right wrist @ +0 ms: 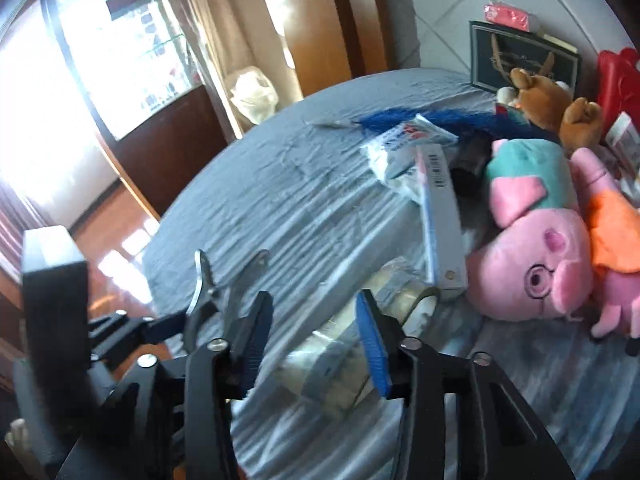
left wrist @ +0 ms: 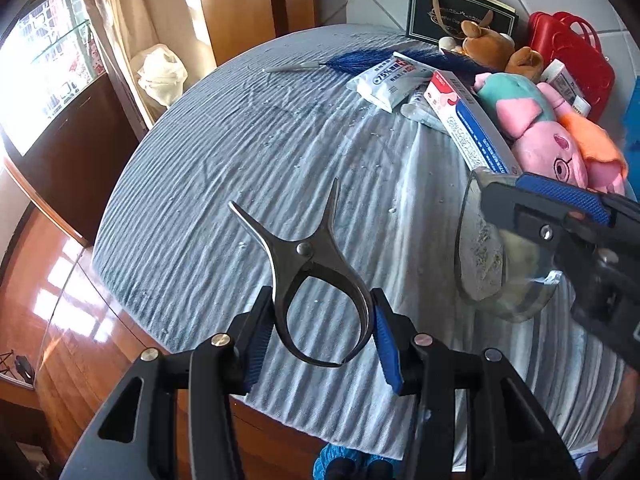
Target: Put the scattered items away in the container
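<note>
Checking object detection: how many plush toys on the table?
2. Pink pig plush lies at the table's right side; brown plush sits behind it, by the black gift bag. Others may hide behind them.

Your left gripper [left wrist: 325, 344] was black, with two thick arms shaped like a V. Each finger had a bright blue pad [left wrist: 387, 354] with tiny ridges. Round silver screws [left wrist: 221, 340] sat on the joints. Your right gripper [right wrist: 316, 350] looked the same: black arms, blue ridged pads, shiny silver screws.
</note>
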Demonstrator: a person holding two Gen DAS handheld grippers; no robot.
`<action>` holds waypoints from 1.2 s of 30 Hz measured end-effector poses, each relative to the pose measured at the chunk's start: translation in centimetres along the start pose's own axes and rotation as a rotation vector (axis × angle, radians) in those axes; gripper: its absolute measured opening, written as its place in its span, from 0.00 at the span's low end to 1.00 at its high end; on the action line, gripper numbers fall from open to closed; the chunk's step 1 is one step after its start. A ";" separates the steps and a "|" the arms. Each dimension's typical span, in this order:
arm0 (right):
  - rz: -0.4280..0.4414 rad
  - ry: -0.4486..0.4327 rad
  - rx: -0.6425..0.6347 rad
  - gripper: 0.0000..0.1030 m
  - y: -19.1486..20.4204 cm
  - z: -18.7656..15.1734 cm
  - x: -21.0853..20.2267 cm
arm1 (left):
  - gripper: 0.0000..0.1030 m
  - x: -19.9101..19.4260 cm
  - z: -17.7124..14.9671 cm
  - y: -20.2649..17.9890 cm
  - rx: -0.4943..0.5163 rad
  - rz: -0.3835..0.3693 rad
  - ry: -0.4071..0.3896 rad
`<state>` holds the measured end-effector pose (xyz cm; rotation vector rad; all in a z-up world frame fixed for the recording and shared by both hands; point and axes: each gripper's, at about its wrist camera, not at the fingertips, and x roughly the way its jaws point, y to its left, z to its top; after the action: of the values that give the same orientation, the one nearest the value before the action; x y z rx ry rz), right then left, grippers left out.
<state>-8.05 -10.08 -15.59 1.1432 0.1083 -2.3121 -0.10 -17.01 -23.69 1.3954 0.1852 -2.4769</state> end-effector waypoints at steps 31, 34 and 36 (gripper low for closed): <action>-0.071 0.080 0.050 0.72 -6.9 -6.5 0.4 | 0.43 1.4 0.5 -5.2 0.082 -0.060 -0.030; -0.065 0.043 0.062 0.71 -6.8 -5.7 -1.5 | 0.43 -0.9 0.9 -5.2 0.076 -0.059 -0.078; -0.065 0.014 0.056 0.71 -6.7 -4.9 -2.8 | 0.43 -2.3 1.8 -5.2 0.072 -0.063 -0.108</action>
<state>-6.69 -1.69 -17.68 1.2002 0.0873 -2.3779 -2.03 -12.12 -20.97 1.2981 0.1198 -2.6263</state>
